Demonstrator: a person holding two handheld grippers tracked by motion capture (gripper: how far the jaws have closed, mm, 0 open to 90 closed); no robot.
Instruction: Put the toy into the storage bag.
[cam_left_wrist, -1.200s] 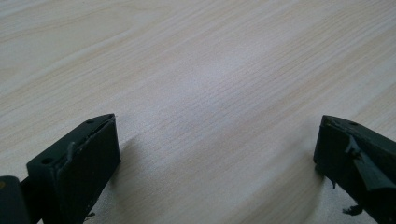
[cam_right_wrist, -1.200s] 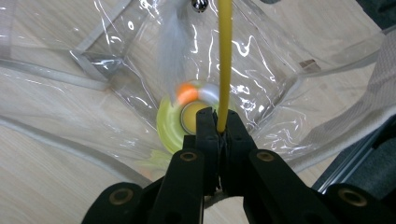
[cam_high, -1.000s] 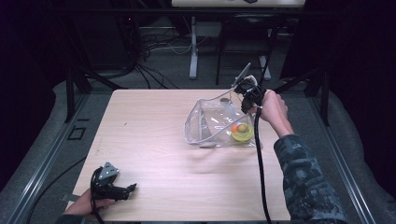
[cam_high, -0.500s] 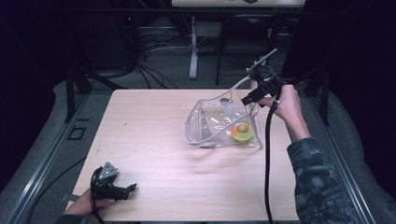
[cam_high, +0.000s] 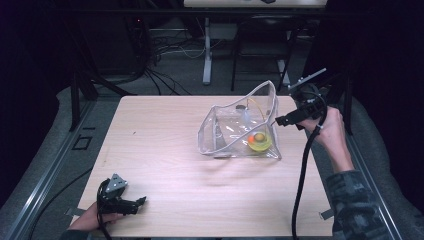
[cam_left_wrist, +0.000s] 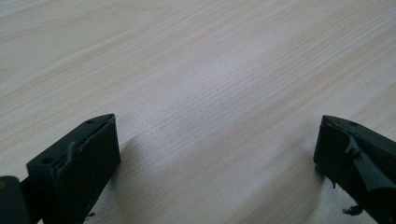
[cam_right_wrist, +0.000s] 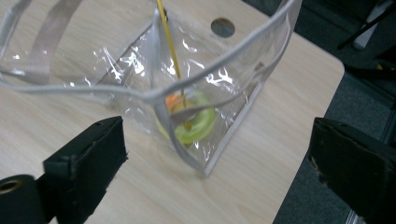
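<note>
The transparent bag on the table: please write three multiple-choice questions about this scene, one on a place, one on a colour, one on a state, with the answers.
1. Where on the wooden table does the transparent bag stand?
A. near the right far part
B. at the left near corner
C. hanging off the near edge

2. What colour is the ring inside the bag?
A. blue
B. yellow-green
C. black

3. In what state is the right hand-held gripper?
A. shut on the bag
B. shut on nothing
C. open

Answers:
1. A, since the high view shows the bag toward the right and far side of the table.
2. B, since the right gripper view shows a yellow-green ring through the clear wall.
3. C, since its jaws stand wide apart in the right gripper view, with nothing between them.
</note>
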